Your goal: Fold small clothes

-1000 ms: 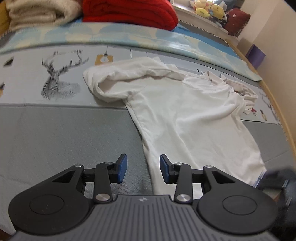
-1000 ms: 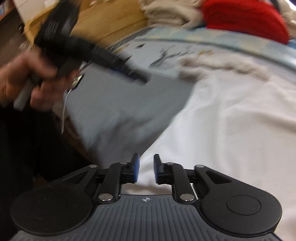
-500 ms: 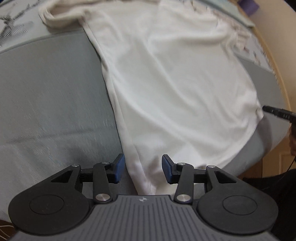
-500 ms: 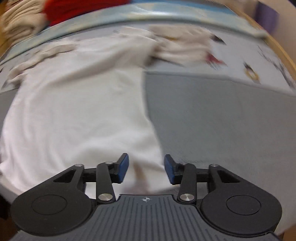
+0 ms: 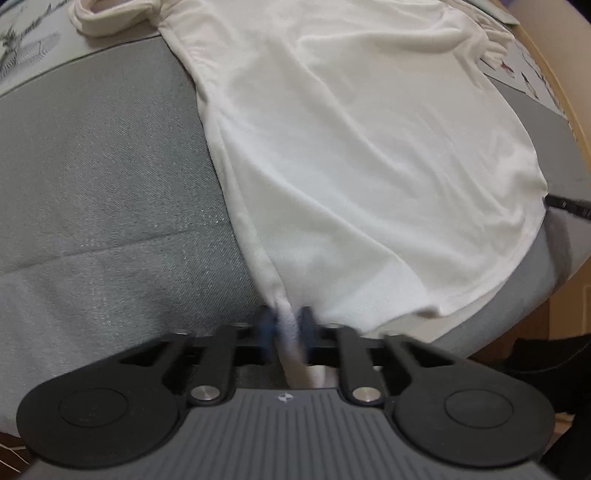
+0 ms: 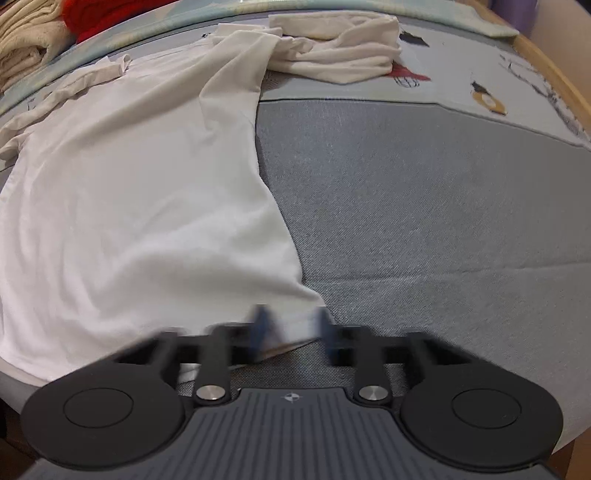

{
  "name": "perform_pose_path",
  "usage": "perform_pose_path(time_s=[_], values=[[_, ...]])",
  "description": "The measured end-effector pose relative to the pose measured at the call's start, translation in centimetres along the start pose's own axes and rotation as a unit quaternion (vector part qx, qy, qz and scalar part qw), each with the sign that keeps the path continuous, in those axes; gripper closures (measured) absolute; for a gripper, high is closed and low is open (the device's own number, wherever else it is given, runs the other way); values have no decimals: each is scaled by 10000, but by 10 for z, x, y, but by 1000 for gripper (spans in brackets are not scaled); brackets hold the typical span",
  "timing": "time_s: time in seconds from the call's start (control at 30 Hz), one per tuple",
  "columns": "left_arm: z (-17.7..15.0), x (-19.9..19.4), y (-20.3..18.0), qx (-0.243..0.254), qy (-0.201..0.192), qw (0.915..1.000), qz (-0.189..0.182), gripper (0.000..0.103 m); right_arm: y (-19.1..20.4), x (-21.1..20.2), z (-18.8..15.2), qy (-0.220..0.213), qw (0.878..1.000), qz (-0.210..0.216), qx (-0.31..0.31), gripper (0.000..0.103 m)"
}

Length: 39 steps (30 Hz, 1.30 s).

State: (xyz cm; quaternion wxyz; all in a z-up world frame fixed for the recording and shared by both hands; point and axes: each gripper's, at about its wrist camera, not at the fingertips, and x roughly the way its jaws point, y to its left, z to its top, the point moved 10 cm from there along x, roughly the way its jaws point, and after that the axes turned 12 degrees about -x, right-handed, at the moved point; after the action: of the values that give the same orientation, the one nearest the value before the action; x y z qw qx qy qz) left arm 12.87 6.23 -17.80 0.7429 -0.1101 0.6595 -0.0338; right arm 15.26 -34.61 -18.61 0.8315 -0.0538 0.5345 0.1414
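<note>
I'm pinching the white shirt hem corner with the left hand-held gripper | right hand-held gripper is straddling the other corner, blurred, cannot tell grip | shirt is lying flat on the grey mat, stretching toward 12 o'clock

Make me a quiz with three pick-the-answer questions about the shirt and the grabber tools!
1. Where does the left tool grip the white shirt?
A. a bottom hem corner
B. the collar
C. a sleeve

2. What colour is the folded cloth at the far end of the bed?
A. green
B. red
C. black

3. How is the right tool?
A. shut on the shirt
B. open around the hem corner
C. far from the shirt

Answers:
1 A, the hem corner is bunched between its pads.
2 B, a red pile sits beside beige ones.
3 B, its pads stand apart with the corner between them.
</note>
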Motion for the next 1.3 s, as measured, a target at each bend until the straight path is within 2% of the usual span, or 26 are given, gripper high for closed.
perform_pose_path(time_s=[0.1, 0.17, 0.23, 0.3, 0.33, 0.4, 0.47, 0.5, 0.53, 0.57, 0.6, 0.67, 0.7, 0.73, 0.8, 0.9, 1.0, 1.1, 1.17, 1.2, 1.23, 1.3], values=[[0, -17, 8, 83, -227, 9997, -40, 97, 3, -14, 5, -134, 9995, 253, 122, 103], [3, -37, 18, 5, -453, 9987, -218, 97, 7, -32, 6, -285, 9984, 447, 187, 103], [3, -53, 32, 43, -693, 9973, -224, 98, 13, -46, 0, -249, 9973, 671, 167, 103], [-5, -53, 46, 127, -633, 9979, -33, 99, 23, -49, -15, 31, 9968, 795, -127, 103], [-12, -47, 54, 188, -486, 9985, 153, 103, 29, -46, -27, 275, 9955, 840, -349, 103], [-22, -37, 61, 304, -242, 9985, 385, 103, 33, -35, -49, 787, 9911, 816, -703, 103], [-30, -32, 57, 369, -42, 9989, 290, 102, 27, -26, -64, 1152, 9880, 569, -863, 103], [-28, -33, 55, 281, -57, 9994, 186, 100, 23, -25, -64, 1149, 9889, 491, -807, 103], [-22, -35, 53, 122, -144, 9998, 89, 94, 19, -28, -56, 960, 9919, 511, -649, 102], [-19, -38, 51, -44, -246, 9997, 9, 88, 16, -34, -44, 667, 9949, 599, -465, 100], [-12, -41, 51, -213, -342, 9992, -76, 86, 13, -43, -29, 281, 9967, 732, -211, 100], [-3, -42, 52, -531, -449, 9973, -220, 84, 4, -56, -9, -222, 9948, 954, 296, 89], [0, -40, 54, -650, -444, 9966, -255, 84, 0, -57, -2, -350, 9934, 971, 499, 79], [3, -37, 54, -746, -413, 9960, -268, 84, -3, -56, 2, -408, 9930, 918, 626, 73], [3, -32, 56, -878, -346, 9952, -262, 84, -6, -46, 4, -358, 9937, 828, 663, 71], [3, -22, 59, -1028, -225, 9941, -274, 84, -6, -24, 0, -43, 9959, 727, 539, 70], [2, -16, 66, -1042, -169, 9941, -241, 84, 6, -12, -10, 215, 9980, 554, 210, 71], [0, -12, 68, -1021, -147, 9945, -159, 84, 12, -14, -13, 179, 9989, 392, -157, 103], [-1, -9, 64, -886, -169, 9959, -104, 85, 9, -23, -14, 151, 9984, 548, 12, 103], [-2, -10, 60, -756, -190, 9969, -74, 89, 6, -28, -16, 165, 9989, 447, -53, 103], [-4, -10, 55, -595, -218, 9980, -44, 98, 1, -32, -20, 221, 9993, 256, -176, 103], [-6, -16, 49, -432, -293, 9986, -82, 98, -12, -36, -32, 430, 9987, 216, 141, 103]])
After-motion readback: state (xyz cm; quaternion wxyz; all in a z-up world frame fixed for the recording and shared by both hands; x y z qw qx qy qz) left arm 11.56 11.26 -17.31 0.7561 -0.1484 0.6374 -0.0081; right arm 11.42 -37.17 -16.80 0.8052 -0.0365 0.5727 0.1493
